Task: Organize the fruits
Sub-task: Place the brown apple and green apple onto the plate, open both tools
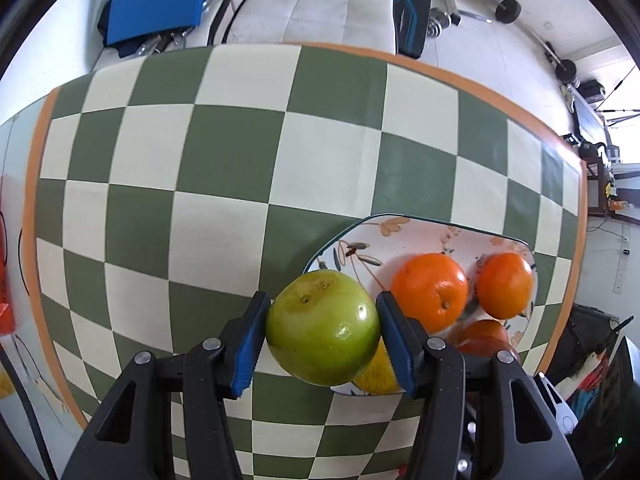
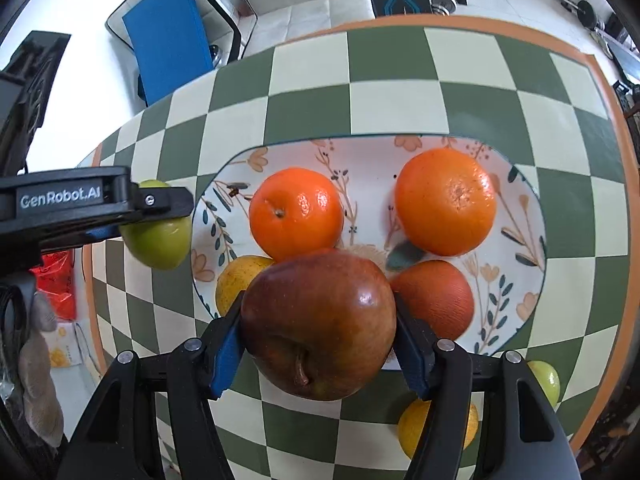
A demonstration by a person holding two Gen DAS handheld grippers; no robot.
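Green apple (image 1: 323, 328) clamped between my left gripper (image 1: 322, 334) pads, held over checkered cloth (image 1: 224, 168) at floral plate (image 1: 424, 232) edge. My right gripper (image 2: 318, 330) grips red apple (image 2: 318, 326) above plate, near oranges (image 2: 297, 213).

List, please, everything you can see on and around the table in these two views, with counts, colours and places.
Green apple: one, green, held beside the plate's left edge.
Red apple: one, dark red, held over the plate's near edge.
Plate: one, white with floral print, on the table.
Oranges: three, orange, on the plate.
Yellow fruit: one, on the plate's near left.
Loose fruit: one yellow, one green, on the cloth, near right.
Tablecloth: one, green and cream checks, orange border.
Left gripper: shut on green apple.
Right gripper: shut on red apple.
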